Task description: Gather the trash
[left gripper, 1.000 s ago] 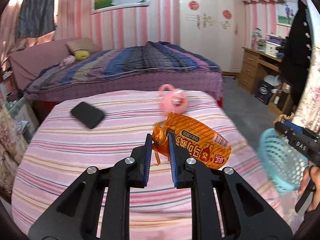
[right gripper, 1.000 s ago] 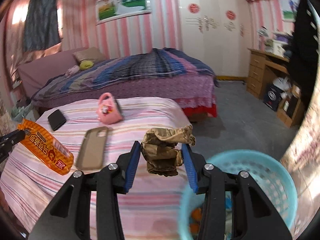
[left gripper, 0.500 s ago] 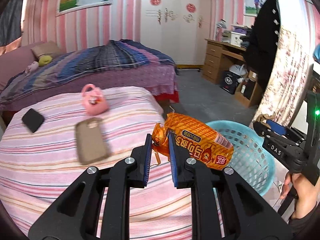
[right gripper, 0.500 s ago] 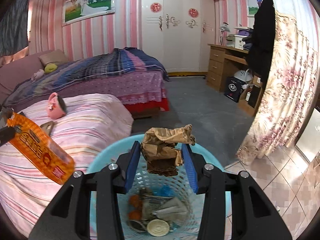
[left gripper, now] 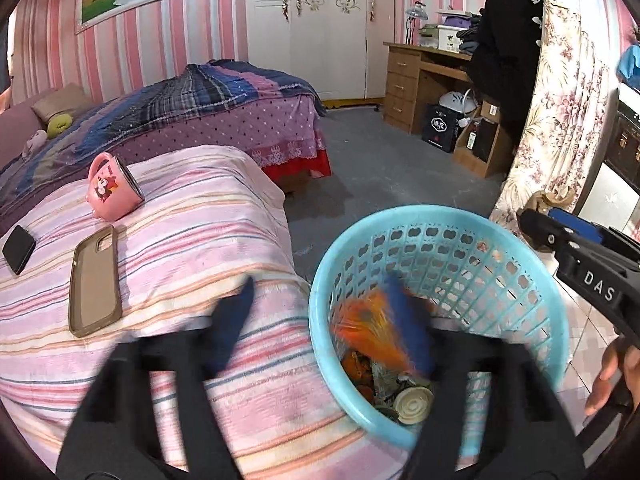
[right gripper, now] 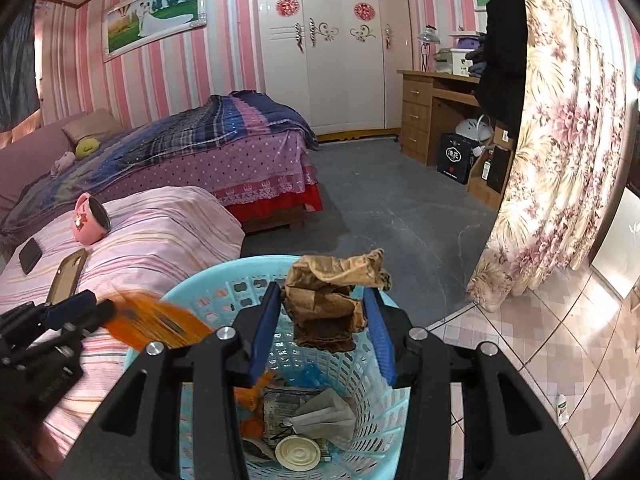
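Holding brown paper point(right gripper: 326, 304) over basket point(right gripper: 208, 292), right gripper point(right gripper: 322, 340)

Light blue basket point(right gripper: 208, 292), orange wrapper point(left gripper: 372, 326), brown crumpled paper point(right gripper: 328, 304), pink striped bedspread point(left gripper: 192, 216), pink mug point(left gripper: 114, 192)

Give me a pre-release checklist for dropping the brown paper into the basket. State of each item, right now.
1. Brown paper held between the right gripper fingers: ok.
2. Paper over the basket mouth, not over the floor: ok.
3. Basket has room on top of the trash already inside: ok.
4. Left gripper clear of the drop path: cannot tell, it is blurred with motion at the basket rim.
5. Orange wrapper already let go: cannot tell, it is a blur over the basket.
6. Mug, phone and phone case away from the basket, on the bed: ok.
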